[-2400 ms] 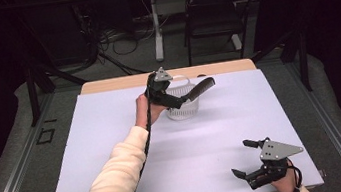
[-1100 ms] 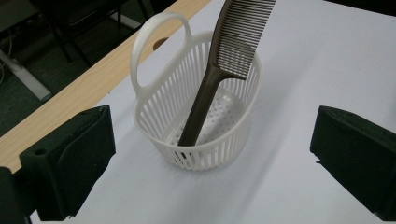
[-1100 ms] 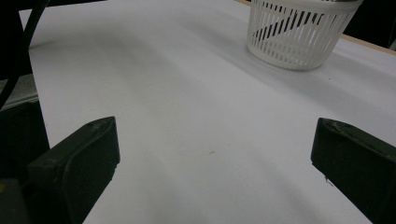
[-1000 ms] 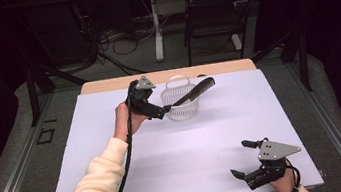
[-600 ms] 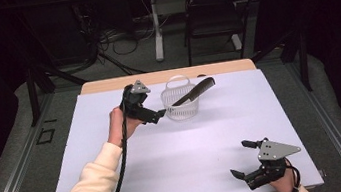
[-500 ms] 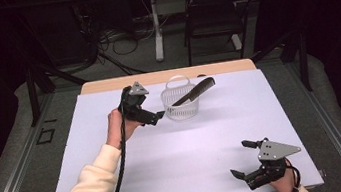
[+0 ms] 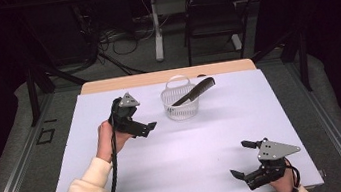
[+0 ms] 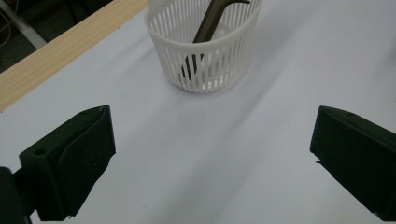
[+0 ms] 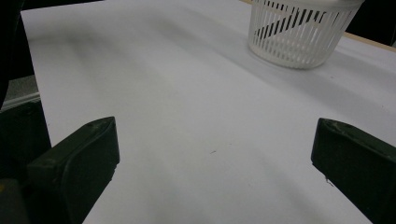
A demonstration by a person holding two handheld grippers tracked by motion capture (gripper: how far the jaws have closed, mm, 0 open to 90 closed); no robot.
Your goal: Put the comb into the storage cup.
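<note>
A white sheet (image 7: pixel 182 155) is covering nearly the whole table (image 7: pixel 166 76), leaving a strip of pale wood showing along the far edge. Beyond it the room is lying dark, with a black chair (image 7: pixel 211 17), a white post (image 7: pixel 156 27) and loose cables (image 7: pixel 115 38) trailing over grey floor. A white slatted basket (image 7: pixel 180 103) is sitting near the middle of the far edge, and a dark comb (image 7: pixel 193 92) is leaning in it, its end sticking out over the rim toward the right. The left gripper (image 7: pixel 149 128) is hovering just left of the basket, jaws spread wide and gripping nothing. The right gripper (image 7: pixel 241 158) is resting near the front right corner, jaws likewise wide apart and empty.
</note>
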